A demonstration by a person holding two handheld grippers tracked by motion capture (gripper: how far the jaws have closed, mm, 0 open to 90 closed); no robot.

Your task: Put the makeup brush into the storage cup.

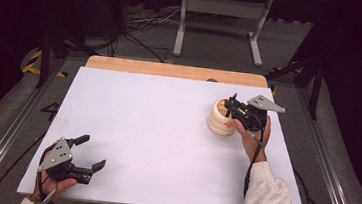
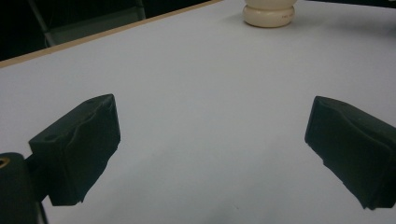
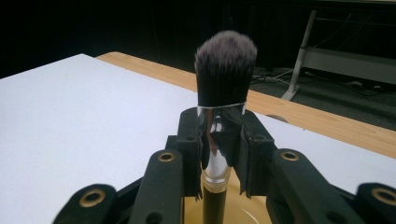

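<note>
Right gripper view: right gripper (image 3: 219, 140) clamped a makeup brush (image 3: 225, 74) upright over the wooden holder (image 1: 220, 118); a tilt risked toppling it. Left gripper (image 1: 88, 153) gaped, idle.

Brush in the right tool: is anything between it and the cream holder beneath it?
Nothing visible. The right tool is shut on the brush at its silver ferrule, bristles up; the handle runs straight down into the open mouth of the cream holder.
</note>
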